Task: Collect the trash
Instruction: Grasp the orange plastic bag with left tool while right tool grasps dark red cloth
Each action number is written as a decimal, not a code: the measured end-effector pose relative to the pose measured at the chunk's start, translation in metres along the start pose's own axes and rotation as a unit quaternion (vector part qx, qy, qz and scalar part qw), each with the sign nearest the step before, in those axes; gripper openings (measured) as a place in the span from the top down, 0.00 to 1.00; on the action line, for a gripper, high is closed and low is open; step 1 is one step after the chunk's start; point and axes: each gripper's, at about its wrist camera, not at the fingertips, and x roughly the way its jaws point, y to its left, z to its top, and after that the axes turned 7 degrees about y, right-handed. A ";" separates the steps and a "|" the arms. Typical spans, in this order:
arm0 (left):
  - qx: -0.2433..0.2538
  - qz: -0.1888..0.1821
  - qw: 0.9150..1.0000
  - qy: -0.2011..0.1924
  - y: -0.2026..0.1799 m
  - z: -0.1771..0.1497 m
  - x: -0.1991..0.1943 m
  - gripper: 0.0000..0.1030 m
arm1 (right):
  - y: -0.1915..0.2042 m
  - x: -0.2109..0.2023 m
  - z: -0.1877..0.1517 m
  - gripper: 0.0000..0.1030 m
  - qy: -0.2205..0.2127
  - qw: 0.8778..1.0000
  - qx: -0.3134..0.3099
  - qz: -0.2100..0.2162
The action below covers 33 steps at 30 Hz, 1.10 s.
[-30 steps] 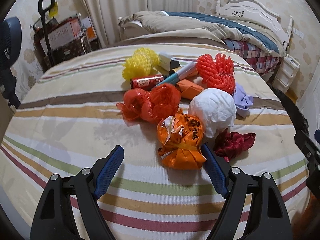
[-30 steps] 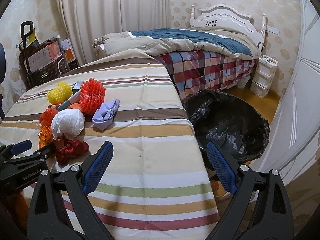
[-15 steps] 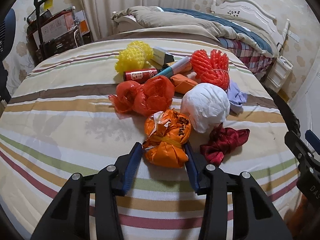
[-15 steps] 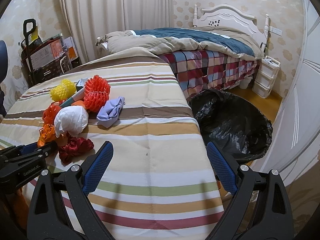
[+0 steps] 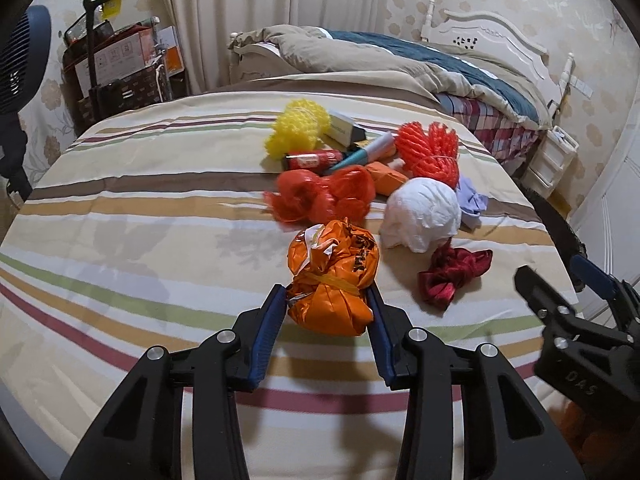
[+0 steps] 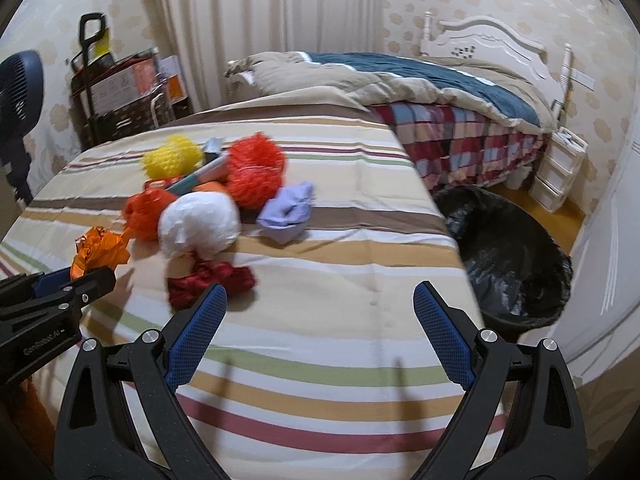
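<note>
Bedding in cream with coloured stripes covers the near bed (image 5: pixel 140 208), and a loose pile of trash lies on it toward the far side. Beyond its right edge, on the floor, stands a bin lined with a black bag (image 6: pixel 508 256), mouth open. In the pile, a white crumpled ball (image 5: pixel 420 216) sits between a red net bundle (image 5: pixel 430 152) behind it and a dark red rag (image 5: pixel 452 272) in front; a lilac cloth (image 5: pixel 472 200) lies just beside the white ball on its right. A red-orange plastic bag (image 5: pixel 320 196) lies left of the ball, with a yellow net ball (image 5: pixel 296 128), a red can (image 5: pixel 316 157) and a teal tube (image 5: pixel 360 154) farther back. Nearest the cameras is the orange bag (image 5: pixel 334 280), tied with a yellow band. The left claw (image 5: pixel 328 312) has just been closing and now pinches that orange bag, both blue pads pressed against its sides. The right claw (image 6: pixel 320 328) hangs spread wide over bare bedding, nothing between its pads, near the dark red rag.
</note>
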 end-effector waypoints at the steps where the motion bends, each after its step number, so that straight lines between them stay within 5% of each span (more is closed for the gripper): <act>1: -0.002 0.003 1.000 -0.002 0.003 -0.001 -0.001 0.59 | 0.006 0.001 0.001 0.10 0.002 1.000 -0.007 0.004; 11: -0.038 0.033 0.999 -0.008 0.046 -0.003 -0.002 0.59 | 0.046 0.018 0.013 0.11 0.032 0.998 -0.054 0.025; 21: -0.054 0.024 0.998 -0.002 0.057 -0.004 0.005 0.59 | 0.067 0.036 0.017 0.42 0.072 0.993 -0.085 0.047; 33: -0.041 0.008 0.999 -0.009 0.043 -0.004 0.001 0.59 | 0.042 0.018 0.008 0.49 0.059 0.995 -0.053 0.067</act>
